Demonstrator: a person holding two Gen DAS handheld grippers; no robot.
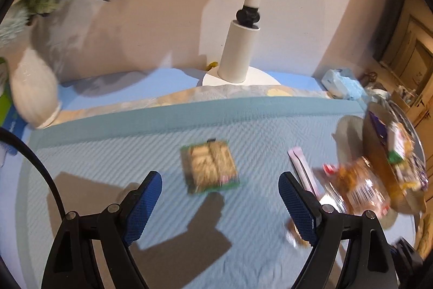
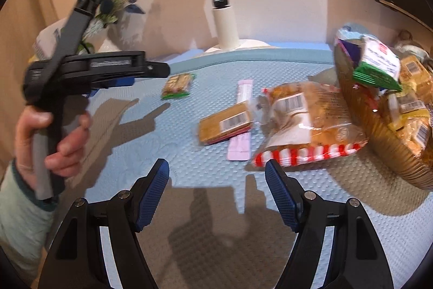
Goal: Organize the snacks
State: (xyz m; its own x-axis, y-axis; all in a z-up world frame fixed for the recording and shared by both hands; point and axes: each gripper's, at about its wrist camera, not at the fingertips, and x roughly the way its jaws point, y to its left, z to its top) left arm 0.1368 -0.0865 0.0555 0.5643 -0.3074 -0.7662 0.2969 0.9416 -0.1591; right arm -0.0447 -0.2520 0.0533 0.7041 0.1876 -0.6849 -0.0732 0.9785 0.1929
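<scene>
White vase (image 1: 33, 96), lamp stand (image 1: 238, 53)

We see a light blue textured mat (image 2: 189, 153) with a darker teal border. On it lie a green-edged cracker pack (image 1: 209, 167) with tan contents, a pale pink sachet (image 2: 240, 126), a brown packet (image 2: 226, 126) with a white barcode label, and a golden snack bag (image 2: 305, 123) with a red-and-white striped edge. The woven basket (image 2: 392, 153) is tan. Both grippers carry blue cross-hatched pads (image 2: 281, 197) on black fingers. The vase (image 1: 32, 94) is white with blue flowers

Both wrist views downward, blue mat (image 1: 108, 153) shared
</scene>
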